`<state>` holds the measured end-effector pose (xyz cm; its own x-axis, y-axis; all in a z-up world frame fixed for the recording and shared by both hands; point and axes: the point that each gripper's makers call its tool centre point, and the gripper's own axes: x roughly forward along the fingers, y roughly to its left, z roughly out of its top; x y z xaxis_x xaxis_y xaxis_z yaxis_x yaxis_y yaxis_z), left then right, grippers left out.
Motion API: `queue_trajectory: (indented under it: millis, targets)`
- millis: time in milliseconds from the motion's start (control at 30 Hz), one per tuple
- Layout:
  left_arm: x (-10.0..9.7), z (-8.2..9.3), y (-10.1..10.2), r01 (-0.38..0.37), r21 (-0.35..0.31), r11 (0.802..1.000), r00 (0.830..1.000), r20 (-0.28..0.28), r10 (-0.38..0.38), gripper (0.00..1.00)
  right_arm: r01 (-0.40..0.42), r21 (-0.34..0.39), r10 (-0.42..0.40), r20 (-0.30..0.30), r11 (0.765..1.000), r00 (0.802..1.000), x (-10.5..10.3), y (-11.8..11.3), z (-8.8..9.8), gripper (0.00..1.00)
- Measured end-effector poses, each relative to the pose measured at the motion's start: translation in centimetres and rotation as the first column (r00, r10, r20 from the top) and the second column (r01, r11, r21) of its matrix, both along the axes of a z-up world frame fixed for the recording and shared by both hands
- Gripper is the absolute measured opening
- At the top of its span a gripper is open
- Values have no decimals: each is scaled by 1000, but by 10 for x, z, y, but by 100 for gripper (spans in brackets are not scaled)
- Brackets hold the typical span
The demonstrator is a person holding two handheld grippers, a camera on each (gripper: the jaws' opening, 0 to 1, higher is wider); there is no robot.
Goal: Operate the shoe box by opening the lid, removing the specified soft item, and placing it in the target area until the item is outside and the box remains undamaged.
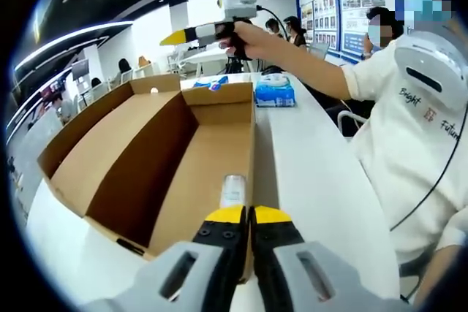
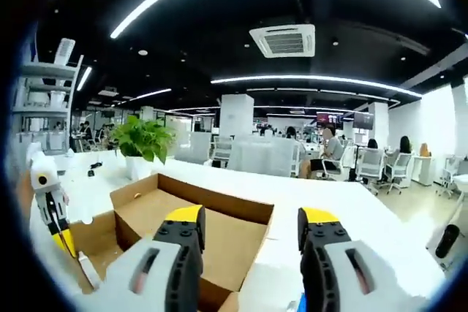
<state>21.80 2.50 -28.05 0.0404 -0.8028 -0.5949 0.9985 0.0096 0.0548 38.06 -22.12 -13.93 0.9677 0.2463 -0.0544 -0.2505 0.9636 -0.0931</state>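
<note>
Lid's open on the box [image 1: 157,147], flaps folded out flat on the white table [image 1: 314,166], so step one looks done, and the cardboard shows no tear or crush from here. The soft item is the puzzle: there's a pale, roll-like thing [image 1: 233,190] lying on the box floor against the near wall, and that may be it, though the fisheye blur leaves me unsure what it is. If so, the lift-out and the drop in the target area are both still to come. Left gripper [image 1: 247,215] sits low at the near edge of the box, yellow tips pressed together, clenched on nothing I can see, with the roll just ahead of them and not clearly touching. Right gripper [image 2: 250,226] is up in the air above the far end of the box, jaws spread wide, released and carrying nothing; in the left gripper view you can see it held aloft in the person's hand [image 1: 245,34]. A blue pack [image 1: 274,91] lies on the table just beyond the box
</note>
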Motion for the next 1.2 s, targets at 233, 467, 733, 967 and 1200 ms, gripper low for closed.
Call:
queue_trajectory:
  millis: [233,467,733,967,1200]
  targets:
    - [-1,-1,0,-4,3,1000,1000,12,4,2,-18,21,19,-51,1000,999,22,-1,-16,45]
    - [0,0,0,-2,-1,1000,1000,6,2,2,9,22,-6,-132,1000,991,50,5,-29,42]
    - [0,0,0,-1,-1,1000,1000,12,1,2,72,52,-62,-181,996,982,69,-6,-47,33]
    - [-1,-1,0,11,0,1000,1000,19,-11,2,77,8,-74,-211,997,975,68,-8,-60,28]
    - [-1,0,0,20,-3,1000,999,25,-20,2,78,-35,-84,-217,996,972,64,-7,-67,26]
